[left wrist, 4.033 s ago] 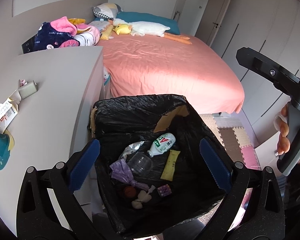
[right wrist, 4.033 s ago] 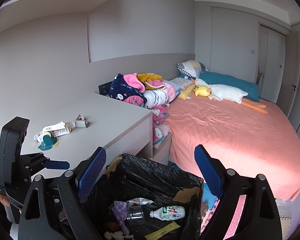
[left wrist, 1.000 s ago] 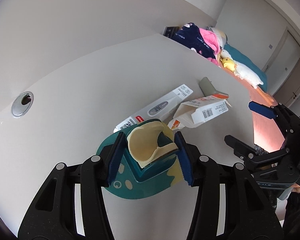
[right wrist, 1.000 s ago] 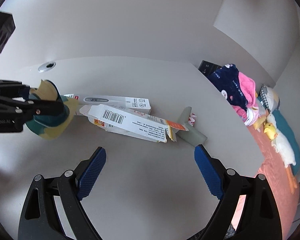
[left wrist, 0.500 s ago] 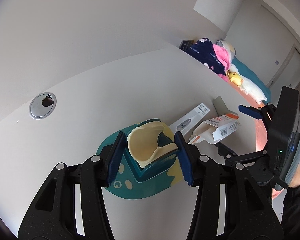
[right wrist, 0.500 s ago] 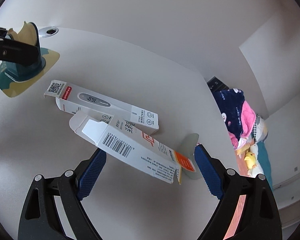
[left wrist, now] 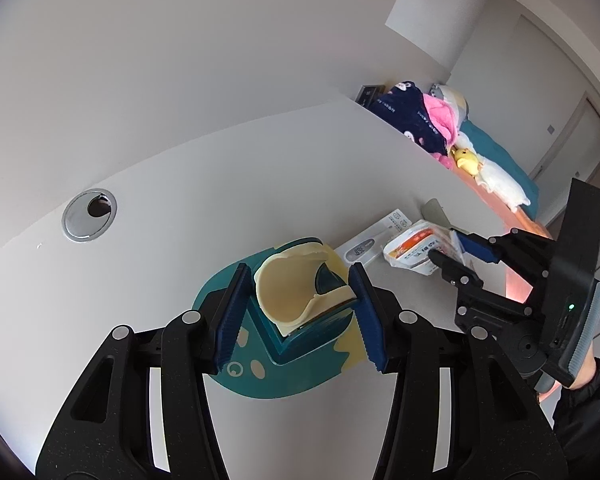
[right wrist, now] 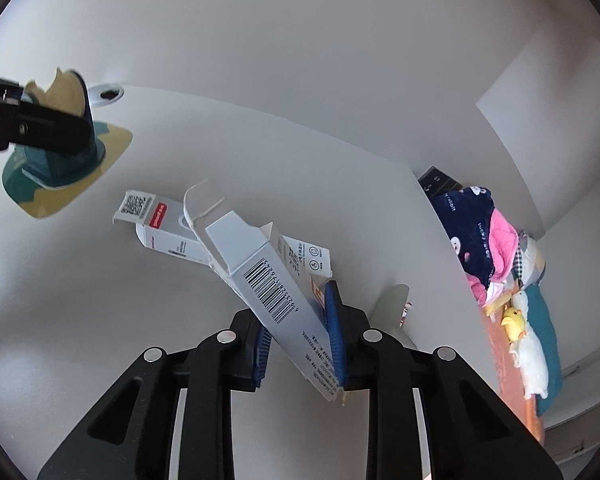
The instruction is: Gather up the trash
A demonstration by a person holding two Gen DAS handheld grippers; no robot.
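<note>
My left gripper (left wrist: 298, 316) is shut on a teal and cream torn package (left wrist: 300, 300), held a little above the white desk (left wrist: 180, 184); that package (right wrist: 60, 148) also shows at the far left of the right wrist view. My right gripper (right wrist: 298, 338) has its jaws closing on an opened white carton with a barcode (right wrist: 268, 280), and the blue pads press its sides. The carton's open flap end tilts up and to the left. A second white carton with a thermometer print (right wrist: 160, 228) lies on the desk behind it. In the left wrist view the right gripper (left wrist: 452, 250) grips the carton (left wrist: 416, 252).
A round metal cable grommet (left wrist: 89, 214) sits in the desk at the back left. A pale green flat item (right wrist: 392, 300) lies near the desk's right edge. Beyond that edge is a bed with piled clothes (right wrist: 476, 232) and soft toys (right wrist: 528, 340).
My right gripper moved in on the barcode carton and closed on it; the carton's far end tilted upward. My left gripper keeps its grip on the teal package, slightly shifted.
</note>
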